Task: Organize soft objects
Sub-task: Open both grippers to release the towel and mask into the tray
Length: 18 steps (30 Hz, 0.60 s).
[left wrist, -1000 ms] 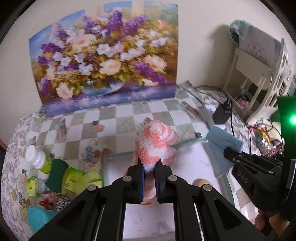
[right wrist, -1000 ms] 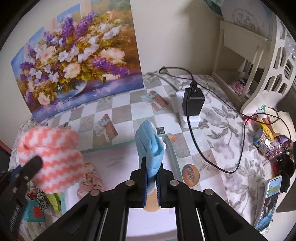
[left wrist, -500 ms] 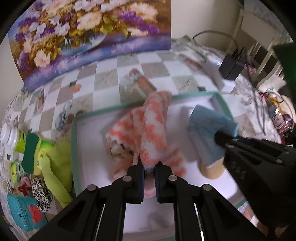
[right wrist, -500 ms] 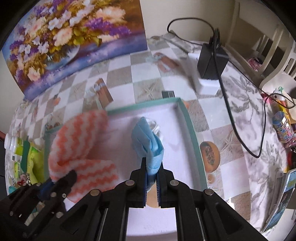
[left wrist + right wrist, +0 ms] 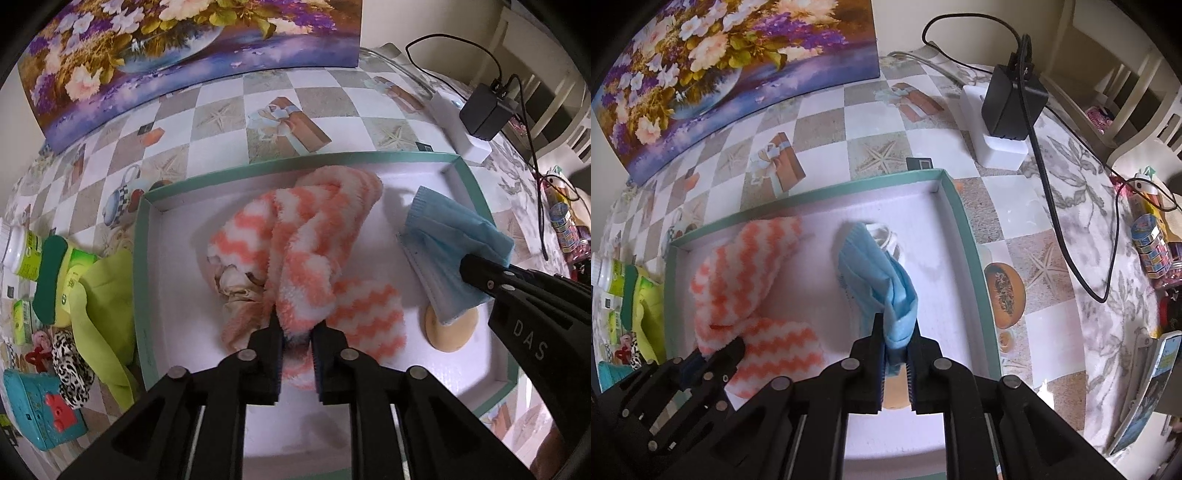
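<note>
The left gripper (image 5: 297,332) has its jaws clamped on the near end of a fluffy orange-and-white sock (image 5: 306,254). From the jaws the sock runs forward and lies bunched on the white floor of a shallow tray (image 5: 142,280) with a teal rim. A second striped piece lies flat just right of the jaws, touching the held one. A crumpled beige cloth (image 5: 236,291) sits against the sock's left side, partly under it.

The right gripper (image 5: 897,349) has its jaws closed on a blue face mask (image 5: 882,284). The mask rises out of the jaws and folds forward, its far end lying on the tray (image 5: 964,236) floor in the right half, with white ear loops (image 5: 884,236) showing at the far tip. In the left wrist view the mask (image 5: 447,243) hangs from the right gripper (image 5: 476,273) over a round tan object (image 5: 448,325) that rests on the tray floor; what that object is cannot be told. In the right wrist view the sock (image 5: 746,269) lies left of the mask, apart from it, with the left gripper (image 5: 720,354) on its near end.

The tray stands on a worktop (image 5: 221,110) covered with a checked cloth. Left of the tray lie a yellow-green cloth (image 5: 107,295), a green-labelled bottle (image 5: 33,247), a leopard-print scrunchie (image 5: 70,362) and a teal toy (image 5: 37,410). Beyond the tray a flower painting (image 5: 720,66) leans against the wall, and a black charger (image 5: 1012,99) sits on a white power strip (image 5: 997,147) to the right.
</note>
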{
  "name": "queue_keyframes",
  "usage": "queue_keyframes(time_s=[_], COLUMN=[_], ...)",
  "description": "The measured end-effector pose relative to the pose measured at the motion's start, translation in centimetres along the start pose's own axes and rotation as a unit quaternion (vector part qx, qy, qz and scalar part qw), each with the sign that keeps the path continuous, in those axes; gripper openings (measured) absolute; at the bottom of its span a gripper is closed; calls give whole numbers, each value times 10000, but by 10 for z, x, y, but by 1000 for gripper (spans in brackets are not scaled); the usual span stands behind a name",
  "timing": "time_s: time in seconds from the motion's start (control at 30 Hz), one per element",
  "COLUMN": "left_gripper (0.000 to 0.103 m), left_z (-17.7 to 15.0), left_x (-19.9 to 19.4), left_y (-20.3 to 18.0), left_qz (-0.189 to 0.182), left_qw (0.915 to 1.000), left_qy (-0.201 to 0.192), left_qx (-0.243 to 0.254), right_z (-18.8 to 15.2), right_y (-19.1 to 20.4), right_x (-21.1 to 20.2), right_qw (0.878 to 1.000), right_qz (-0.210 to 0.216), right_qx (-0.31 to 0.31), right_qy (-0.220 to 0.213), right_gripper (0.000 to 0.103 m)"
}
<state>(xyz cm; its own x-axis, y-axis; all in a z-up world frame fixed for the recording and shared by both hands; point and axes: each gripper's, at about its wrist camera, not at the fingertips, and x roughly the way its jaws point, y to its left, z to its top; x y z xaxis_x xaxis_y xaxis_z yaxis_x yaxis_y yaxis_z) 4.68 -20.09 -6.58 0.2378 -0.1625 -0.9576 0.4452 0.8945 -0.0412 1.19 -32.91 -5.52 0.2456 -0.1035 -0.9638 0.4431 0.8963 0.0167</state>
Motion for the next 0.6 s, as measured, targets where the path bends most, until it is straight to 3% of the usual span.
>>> queue_keyframes(time_s=[0.1,0.3,0.43,0.6], left_gripper=[22,46,55,66], left_z=[2,5,10,14], left_x=[-6,-35,-55,-72], left_y=[2,3,9,27], left_qz=[-102,-262,-476,-329], left_qw=[9999,9993,9977,9965], left_qy=[13,-274,-466,-685], left_qx=[-17,-35,-98,-336], right_z=[1,4,4,7], right_y=[1,-2,-1,0], right_x=[-4,-21,-35,-50], right_qw=[10000,9998,9994,9986], right_qz=[-61,-54,-86,-148], right_qx=[-46,-12,-31,-50], right_qy=[-18,-177,-324,-508], right_gripper=[12,15,34,54])
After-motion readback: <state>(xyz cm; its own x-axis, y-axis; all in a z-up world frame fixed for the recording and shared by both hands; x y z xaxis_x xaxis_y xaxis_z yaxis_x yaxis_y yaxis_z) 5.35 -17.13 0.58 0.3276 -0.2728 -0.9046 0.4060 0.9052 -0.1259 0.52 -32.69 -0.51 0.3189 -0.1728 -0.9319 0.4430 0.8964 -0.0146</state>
